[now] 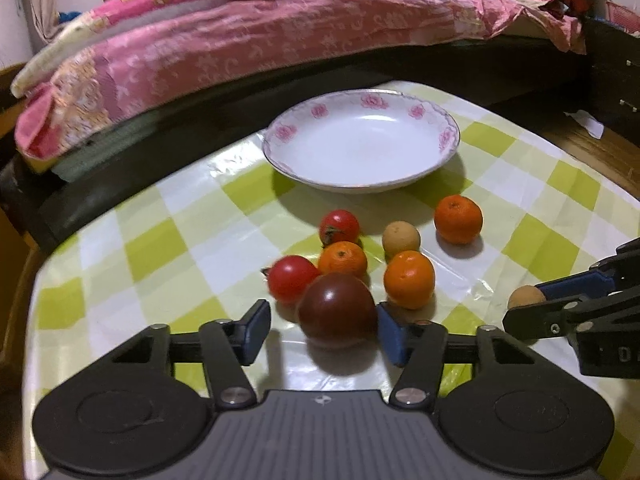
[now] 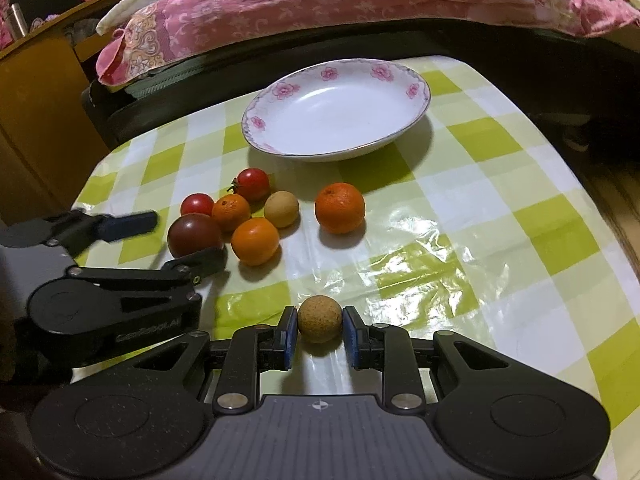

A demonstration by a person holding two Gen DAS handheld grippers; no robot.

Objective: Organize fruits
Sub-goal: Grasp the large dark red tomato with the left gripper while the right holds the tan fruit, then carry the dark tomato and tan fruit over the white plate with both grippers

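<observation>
1. Right hand-held gripper [image 2: 319, 330] is sitting lowest in its own view, both blue pads pressing the sides of a small tan longan [image 2: 319, 325] — gripping it, fruit looking slightly off the worktop [image 2: 520, 208], though lift is hard to confirm.
2. Left hand-held gripper [image 1: 322, 330] is spread wide around the dark purple tomato [image 1: 338, 311] — right pad touching or nearly touching it, left pad well apart, so not yet clamping.
3. Remaining fruit is clustering just beyond the dark tomato: two red cherry tomatoes [image 1: 292, 278] [image 1: 339, 226], three oranges [image 1: 343, 258] [image 1: 409, 279] [image 1: 458, 219], and a second longan [image 1: 401, 237].
4. White floral plate [image 2: 288, 92] is lying straight ahead of both grippers, beyond the cluster, nothing in it.
5. Key relation: plate is lying forward and slightly left of the right gripper, with a bare path right of the big orange; the right hand is the one already loaded, so it is likely going first.
6. Risk, as a guess: the round longan slipping between the pads.
</observation>
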